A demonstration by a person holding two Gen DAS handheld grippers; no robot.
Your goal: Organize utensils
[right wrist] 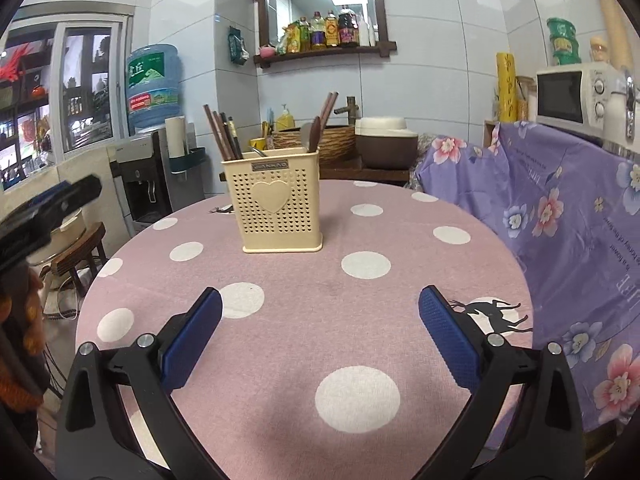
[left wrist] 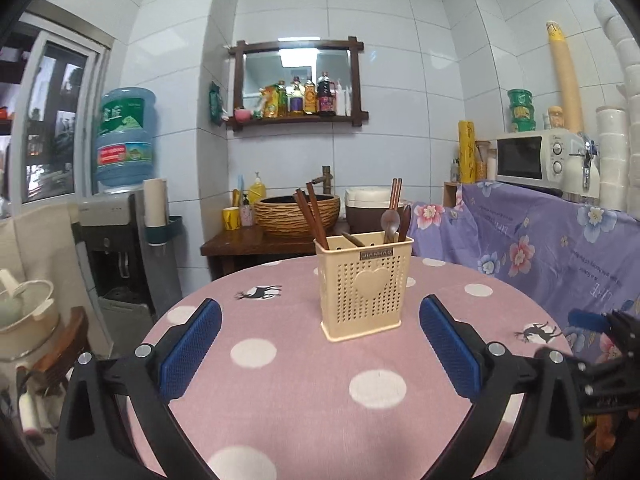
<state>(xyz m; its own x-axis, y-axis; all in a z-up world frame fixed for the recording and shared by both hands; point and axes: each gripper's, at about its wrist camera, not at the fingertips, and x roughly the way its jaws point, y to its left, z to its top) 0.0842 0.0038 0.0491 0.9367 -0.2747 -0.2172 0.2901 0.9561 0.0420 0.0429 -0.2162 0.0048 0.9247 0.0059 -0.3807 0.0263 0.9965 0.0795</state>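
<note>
The cream utensil holder (left wrist: 365,285) stands upright on the round table (left wrist: 280,380) under its pink dotted cloth, towards the far side, with chopsticks (left wrist: 311,216) leaning out of its left compartment and a spoon (left wrist: 390,221) with more sticks rising from the right. No loose utensil shows on the cloth, so the sorting looks to be finished or nearly so. The left gripper (left wrist: 320,354) has its jaws spread wide with nothing between them, and the right gripper (right wrist: 320,344) is likewise spread and empty; each hangs over the near part of the table, well short of the holder. The likeliest mishap from here is a knock: the holder is light, tall for its footprint and top-heavy with long handles, so a jaw tip catching the protruding sticks on a sideways sweep could tip it or flick a stick onto the floor. The far rim of the table lies not far behind the holder (a shove forward would carry it that way), and the cloth itself could drag under a pad and shift the holder with it. The two tools are also near each other, the right one showing at the right edge of the left view, so crossing paths risks a clash. Open room is ample on the near half of the table; the purple flowered sheet (right wrist: 560,220) crowds the right side and a wooden stool (right wrist: 76,254) stands by the left.
</note>
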